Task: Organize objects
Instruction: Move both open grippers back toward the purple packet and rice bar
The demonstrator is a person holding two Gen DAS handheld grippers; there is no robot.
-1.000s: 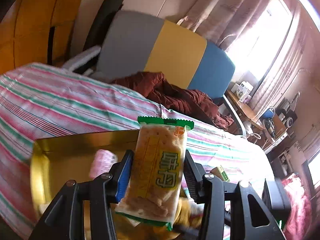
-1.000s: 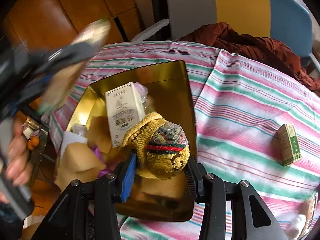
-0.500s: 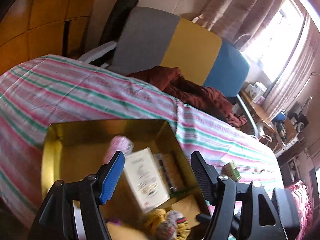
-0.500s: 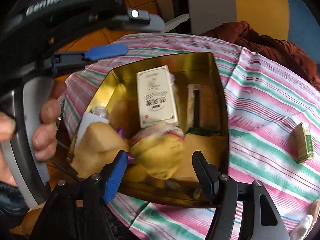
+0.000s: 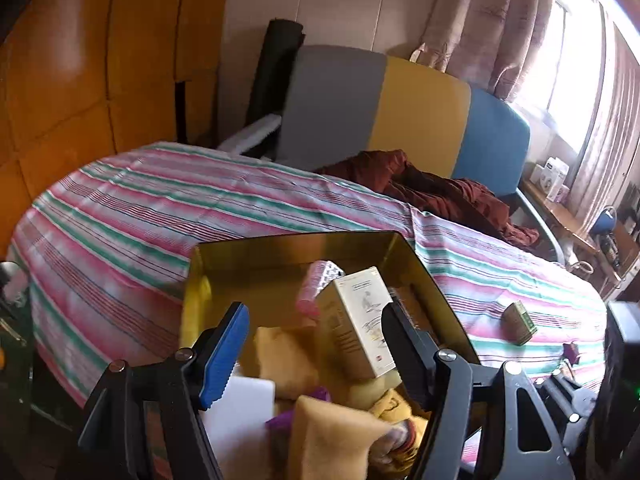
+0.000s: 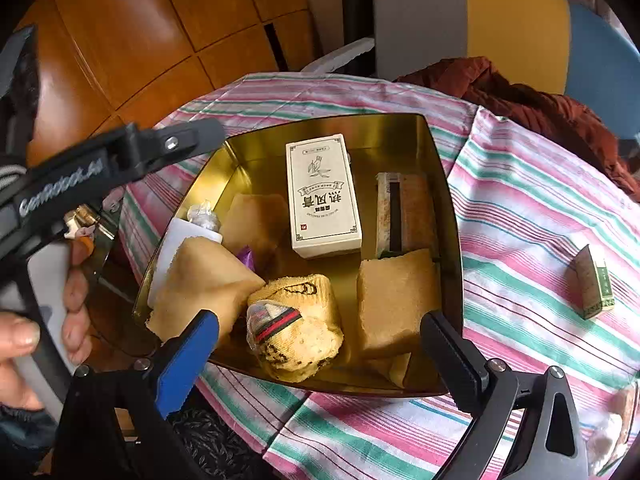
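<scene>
A gold tray (image 6: 340, 120) on the striped tablecloth holds a white printed box (image 6: 322, 196), a cracker packet (image 6: 404, 212), a rolled yellow sock (image 6: 296, 332), folded tan cloths (image 6: 396, 300) and a white bottle (image 6: 176, 248). My right gripper (image 6: 319, 317) hovers over the tray's near edge, its jaws opening wide. The sock lies below them, untouched by the pads. My left gripper (image 5: 314, 308) is open and empty above the tray (image 5: 296, 238), with the white box (image 5: 360, 320) beyond its tips. A hand holds it, and one of its fingers (image 6: 176, 142) shows at the left.
A small green box (image 6: 594, 280) lies on the cloth right of the tray, also visible in the left wrist view (image 5: 520, 322). A maroon garment (image 6: 540, 108) drapes a grey, yellow and blue chair (image 5: 420, 112) behind the table. Wooden panels (image 6: 140, 40) stand at the left.
The left gripper opened and dropped the cracker packet into the tray, then swung across it. The right gripper let the rolled sock go into the tray and spread its jaws.
</scene>
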